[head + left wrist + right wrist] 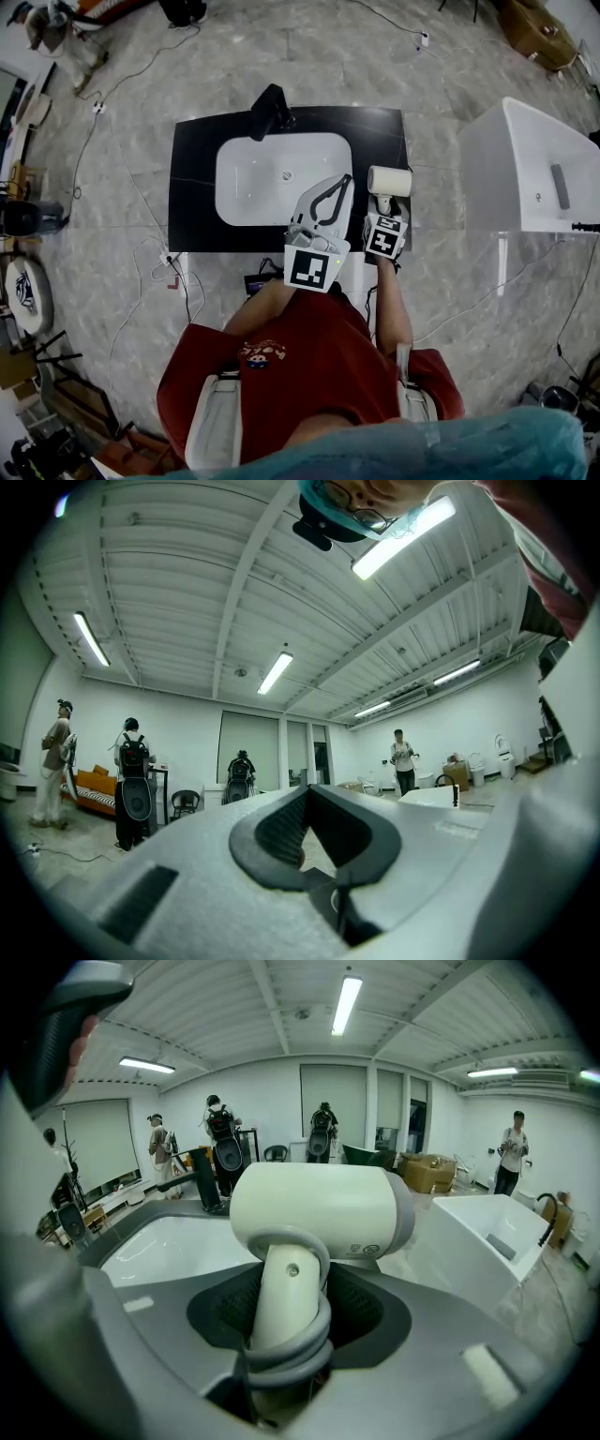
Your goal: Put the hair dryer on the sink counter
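One cream hair dryer [319,1208] sits at the centre right of the head view, over the right end of the black sink counter [192,187]. The right gripper [291,1307] is clamped on its handle. Only the right gripper view shows the grey cord [291,1349] coiled round that handle. The left gripper [345,180], tips together, holds nothing. The white basin [248,178] shows only its drain [287,174].

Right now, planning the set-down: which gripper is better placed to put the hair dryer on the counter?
Right. The right gripper is shut on the hair dryer over the sink counter; the left gripper is empty.
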`<state>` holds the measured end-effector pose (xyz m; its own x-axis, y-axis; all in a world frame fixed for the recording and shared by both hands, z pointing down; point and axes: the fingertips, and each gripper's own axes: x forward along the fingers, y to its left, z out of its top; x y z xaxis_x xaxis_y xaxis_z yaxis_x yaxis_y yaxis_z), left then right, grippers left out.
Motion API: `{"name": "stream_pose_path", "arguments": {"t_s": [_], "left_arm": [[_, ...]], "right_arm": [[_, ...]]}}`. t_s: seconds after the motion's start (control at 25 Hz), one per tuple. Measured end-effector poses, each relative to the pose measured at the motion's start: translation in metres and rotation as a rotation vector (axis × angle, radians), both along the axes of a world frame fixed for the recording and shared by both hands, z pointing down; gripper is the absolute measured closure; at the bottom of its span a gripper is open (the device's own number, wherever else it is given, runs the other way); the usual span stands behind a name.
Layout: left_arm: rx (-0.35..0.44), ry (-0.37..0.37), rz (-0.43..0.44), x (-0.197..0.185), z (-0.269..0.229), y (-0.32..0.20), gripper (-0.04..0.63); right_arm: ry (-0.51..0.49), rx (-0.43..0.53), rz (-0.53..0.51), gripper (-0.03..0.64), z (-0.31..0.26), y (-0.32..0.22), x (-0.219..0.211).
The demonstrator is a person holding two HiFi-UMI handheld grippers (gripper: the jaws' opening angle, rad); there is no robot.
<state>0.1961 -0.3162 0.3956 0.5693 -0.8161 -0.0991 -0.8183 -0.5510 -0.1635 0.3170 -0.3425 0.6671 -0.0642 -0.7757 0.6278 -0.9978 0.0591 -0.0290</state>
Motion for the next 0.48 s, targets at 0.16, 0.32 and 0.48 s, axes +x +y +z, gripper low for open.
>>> {"name": "stream_pose_path", "arguments": {"t_s": [0.16, 0.32, 0.48], "left_arm": [[-0.001, 0.003, -0.023, -0.005, 0.005, -0.003, 0.594], [-0.001, 0.002, -0.050, -0.013, 0.009, -0.007, 0.594], [-0.005, -0.004, -0.064, -0.018, 0.008, -0.006, 0.594]], "right_arm": [[0.006, -0.065, -0.027, 0.422, 0.027, 0.000, -0.001], [0.005, -0.107, -0.040, 0.422, 0.047, 0.003, -0.003], [0.005, -0.149, -0.051, 0.422, 0.058, 0.008, -0.006]]}}
